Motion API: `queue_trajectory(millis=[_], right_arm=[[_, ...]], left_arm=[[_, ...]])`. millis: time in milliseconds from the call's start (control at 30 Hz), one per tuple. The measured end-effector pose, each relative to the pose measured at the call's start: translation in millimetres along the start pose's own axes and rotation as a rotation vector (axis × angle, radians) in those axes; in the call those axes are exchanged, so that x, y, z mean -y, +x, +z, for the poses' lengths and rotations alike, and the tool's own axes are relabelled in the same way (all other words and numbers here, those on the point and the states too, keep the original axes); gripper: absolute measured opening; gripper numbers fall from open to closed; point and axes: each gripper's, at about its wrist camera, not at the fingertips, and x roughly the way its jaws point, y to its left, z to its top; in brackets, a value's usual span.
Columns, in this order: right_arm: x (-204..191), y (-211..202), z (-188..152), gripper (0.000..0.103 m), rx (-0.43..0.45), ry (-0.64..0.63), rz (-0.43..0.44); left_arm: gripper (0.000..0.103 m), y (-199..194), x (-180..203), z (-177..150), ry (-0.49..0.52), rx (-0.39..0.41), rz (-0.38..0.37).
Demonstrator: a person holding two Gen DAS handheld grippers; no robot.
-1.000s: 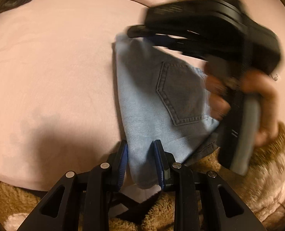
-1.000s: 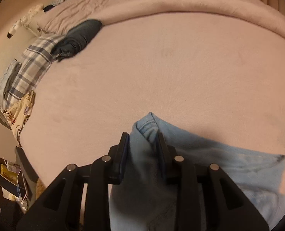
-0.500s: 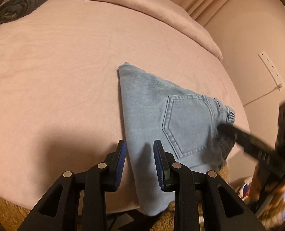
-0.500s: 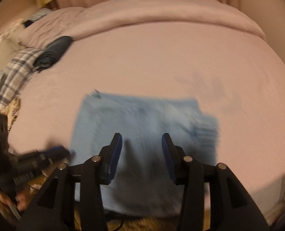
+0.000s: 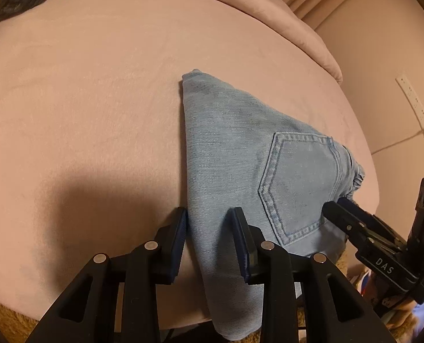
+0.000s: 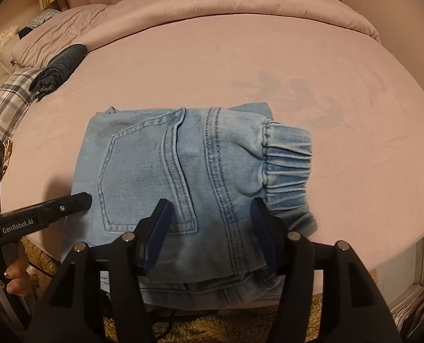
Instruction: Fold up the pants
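The light blue denim pants [image 6: 189, 177] lie folded into a compact stack at the near edge of the pink bed [image 6: 240, 63], back pocket up and elastic waistband to the right. They also show in the left wrist view [image 5: 240, 165]. My left gripper [image 5: 210, 243] is open, its jaws astride the stack's near left edge, gripping nothing. My right gripper [image 6: 209, 231] is open wide and empty, low over the stack's near side. Each gripper shows in the other's view: the right gripper [image 5: 355, 223] and the left gripper [image 6: 69, 203].
A rolled dark garment [image 6: 59, 70] and a plaid cloth [image 6: 9, 100] lie at the bed's far left. A pink duvet [image 6: 212, 3] is bunched along the back. A shaggy tan rug [image 6: 217, 325] lies below the bed edge. A wall socket with cord [image 5: 415, 105] is at right.
The right gripper let go of the pants' corner, swung round to the near side and opened wide. The pants now lie flat as a folded stack. The left gripper stayed open at the left edge.
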Motion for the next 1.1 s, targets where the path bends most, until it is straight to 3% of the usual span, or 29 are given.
queue_trajectory(millis=[167,467,600,767,833,1000,1100], right_arm=[[-1.0,4.3,-0.8,0.067,0.012,0.006,0.018],[-7.6,3.6,-3.4,0.069,0.029,0.004,0.010],[-5.6,-2.7,-6.9,0.067,0.041,0.000,0.015],[1.3,-10.3,-5.9,0.067,0.048,0.036,0.055],[2.6,-16.2,-4.5,0.067,0.058,0.045,0.067],[8.4,-38.7,1.4,0.071,0.109,0.044,0.048],[25.6,-54.4,2.2,0.086,0.157,0.076,0.040]], left_arm=[[0.035,5.4,0.6,8.6,0.023,-0.005,0.019],[0.036,5.7,1.2,8.2,0.010,0.028,0.034],[0.048,4.8,2.0,7.2,0.014,0.018,0.013],[0.052,-8.3,3.5,7.4,0.031,0.034,0.024],[0.081,-14.9,0.9,9.5,0.024,0.058,0.025],[0.083,-27.2,-9.6,15.3,0.004,0.101,0.008],[0.083,-24.8,-13.6,15.3,0.001,0.082,-0.005]])
